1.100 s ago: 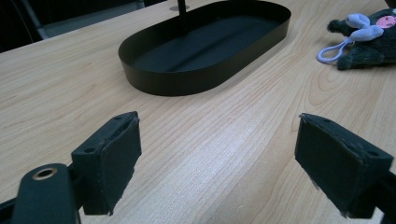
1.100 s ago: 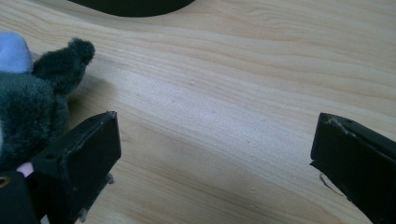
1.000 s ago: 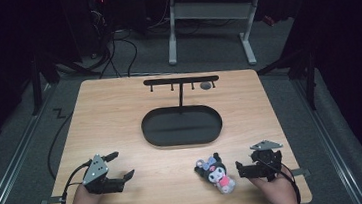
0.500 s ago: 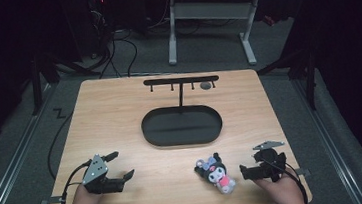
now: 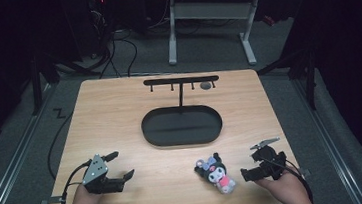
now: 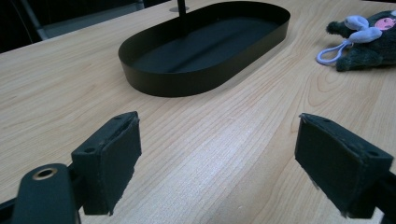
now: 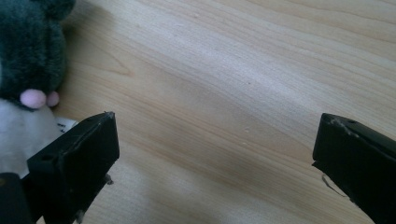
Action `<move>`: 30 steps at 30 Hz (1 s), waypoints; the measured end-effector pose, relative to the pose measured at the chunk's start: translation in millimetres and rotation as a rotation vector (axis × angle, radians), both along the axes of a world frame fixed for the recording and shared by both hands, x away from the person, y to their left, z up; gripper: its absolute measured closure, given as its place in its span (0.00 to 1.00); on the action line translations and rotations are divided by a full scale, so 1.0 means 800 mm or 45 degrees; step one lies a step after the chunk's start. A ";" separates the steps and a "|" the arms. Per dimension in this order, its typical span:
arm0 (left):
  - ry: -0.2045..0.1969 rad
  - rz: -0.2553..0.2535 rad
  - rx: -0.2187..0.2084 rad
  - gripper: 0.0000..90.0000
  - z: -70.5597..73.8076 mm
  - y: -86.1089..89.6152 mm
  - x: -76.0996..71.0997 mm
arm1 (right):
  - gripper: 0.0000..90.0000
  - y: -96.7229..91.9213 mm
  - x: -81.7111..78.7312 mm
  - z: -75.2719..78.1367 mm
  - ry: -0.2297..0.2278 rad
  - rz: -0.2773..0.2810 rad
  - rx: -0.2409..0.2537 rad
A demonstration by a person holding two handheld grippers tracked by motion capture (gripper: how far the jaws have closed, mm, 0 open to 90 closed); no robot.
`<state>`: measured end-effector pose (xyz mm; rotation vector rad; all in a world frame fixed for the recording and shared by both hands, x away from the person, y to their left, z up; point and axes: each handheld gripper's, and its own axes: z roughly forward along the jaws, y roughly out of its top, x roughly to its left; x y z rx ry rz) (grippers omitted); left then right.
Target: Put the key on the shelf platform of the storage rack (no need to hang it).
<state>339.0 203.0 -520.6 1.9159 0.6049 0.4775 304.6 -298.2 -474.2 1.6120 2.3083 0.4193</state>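
Plush toy (image 5: 215,172): lower right of the high view, lying on the surface (image 5: 120,118); probably light, soft, squashy.
Hold: likely body or loop.
Right gripper (image 5: 253,168): spread, just beside it.
Left gripper (image 5: 121,165): spread, empty.

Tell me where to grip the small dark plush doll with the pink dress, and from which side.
Grip the dark plush doll across its soft body, coming from its right with the right gripper, whose jaws stand open right beside it. It lies flat on the wooden table, its lilac loop probably too thin to pinch.
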 end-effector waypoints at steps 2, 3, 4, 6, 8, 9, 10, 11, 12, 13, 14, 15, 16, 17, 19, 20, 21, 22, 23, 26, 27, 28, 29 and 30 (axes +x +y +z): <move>0.004 0.005 -0.003 0.17 0.000 0.000 0.001 | 0.00 0.001 0.004 0.002 0.035 0.006 0.006; 0.005 0.006 -0.002 0.17 0.000 0.000 0.001 | 0.00 0.003 0.005 0.003 0.049 0.002 0.004; 0.005 0.006 -0.002 0.17 0.000 0.000 0.001 | 0.00 0.003 0.005 0.003 0.049 0.002 0.004; -0.005 -0.003 0.003 0.17 0.000 0.000 -0.001 | 0.00 0.006 0.009 0.003 0.078 0.017 -0.008; -0.004 -0.003 0.008 0.17 0.000 0.000 -0.002 | 0.00 0.010 0.011 0.005 0.091 0.024 -0.029; -0.004 -0.003 0.008 0.17 0.000 0.000 -0.002 | 0.00 0.011 0.012 0.006 0.099 0.038 -0.045; -0.003 -0.001 0.006 0.17 0.000 0.000 -0.001 | 0.00 0.012 0.012 0.008 0.104 0.046 -0.054; -0.003 -0.001 0.006 0.17 0.000 0.000 -0.001 | 0.00 0.013 0.013 0.009 0.111 0.057 -0.063; -0.003 0.001 0.005 0.17 0.000 0.000 -0.001 | 0.00 0.013 0.013 0.009 0.111 0.057 -0.063; -0.003 0.000 0.004 0.17 0.000 0.000 -0.001 | 0.00 0.015 0.013 0.012 0.118 0.059 -0.072; -0.003 0.000 0.003 0.17 0.000 0.000 -0.001 | 0.00 0.016 0.014 0.013 0.121 0.062 -0.069; -0.002 0.001 0.003 0.17 0.000 0.000 -0.001 | 0.00 0.016 0.014 0.014 0.124 0.062 -0.064; -0.002 0.001 0.003 0.17 0.000 0.000 -0.001 | 0.00 0.016 0.014 0.014 0.124 0.062 -0.064; -0.003 0.004 0.004 0.17 0.000 0.000 -0.001 | 0.00 0.017 0.013 0.015 0.123 0.063 -0.052; -0.002 0.004 0.005 0.17 0.000 0.000 -0.001 | 0.00 0.018 0.013 0.016 0.131 0.066 -0.043; -0.002 0.004 0.005 0.17 0.000 0.000 -0.001 | 0.00 0.018 0.013 0.016 0.131 0.066 -0.043; -0.002 0.004 0.004 0.17 0.000 0.000 -0.001 | 0.00 0.020 0.012 0.017 0.134 0.074 -0.043; -0.003 0.005 0.004 0.17 0.000 0.000 -0.001 | 0.00 0.022 0.012 0.020 0.124 0.084 -0.052; -0.003 0.005 0.004 0.17 0.000 0.000 -0.001 | 0.00 0.022 0.012 0.020 0.124 0.084 -0.052; -0.003 0.004 0.005 0.17 0.000 0.000 -0.001 | 0.00 0.027 0.012 0.030 0.113 0.092 -0.049; -0.003 0.000 0.006 0.17 0.000 0.000 -0.001 | 0.00 0.032 0.011 0.038 0.100 0.102 -0.043; -0.003 0.001 0.005 0.17 0.000 0.000 -0.001 | 0.00 0.035 0.010 0.041 0.087 0.106 -0.034; -0.003 0.001 0.005 0.17 0.000 0.000 -0.001 | 0.00 0.035 0.010 0.041 0.087 0.106 -0.034; -0.003 0.002 0.005 0.17 0.000 0.000 -0.001 | 0.00 0.042 0.008 0.047 0.084 0.119 -0.024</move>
